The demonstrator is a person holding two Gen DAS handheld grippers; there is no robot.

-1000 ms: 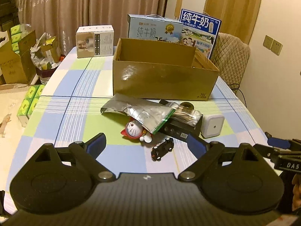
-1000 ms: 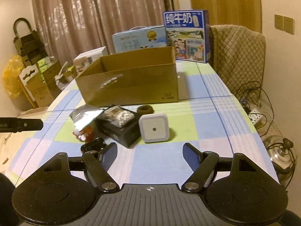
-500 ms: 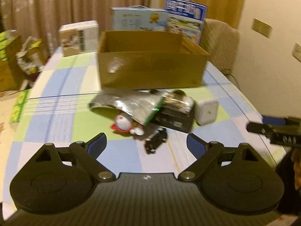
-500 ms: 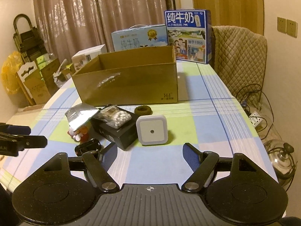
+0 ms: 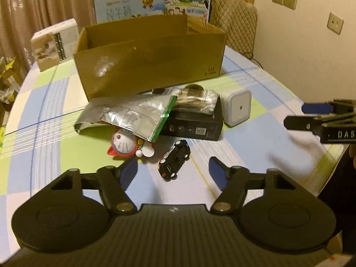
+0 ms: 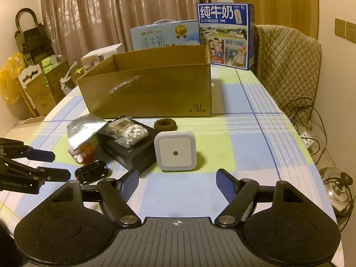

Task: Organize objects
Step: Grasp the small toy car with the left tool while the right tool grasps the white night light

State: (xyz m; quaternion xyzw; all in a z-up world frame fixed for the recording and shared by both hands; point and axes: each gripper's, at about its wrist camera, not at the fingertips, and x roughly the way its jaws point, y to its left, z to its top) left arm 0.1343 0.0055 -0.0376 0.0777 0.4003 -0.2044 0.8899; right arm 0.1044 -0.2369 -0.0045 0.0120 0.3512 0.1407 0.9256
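On the checked table, a black toy car lies just ahead of the left claw, whose jaws are closing with nothing pressed between them yet. Beside it, the right claw hangs released before a white square night light, near the cardboard box.

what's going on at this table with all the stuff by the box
A person with a two-finger gripper in each hand is tidying a small pile in front of an open brown cardboard box. The left gripper is lined up on a small black toy car, its fingers closing but not yet touching it. The right gripper faces a white square night light, open and empty. The silver foil pouch and the black flat box lie on the table.
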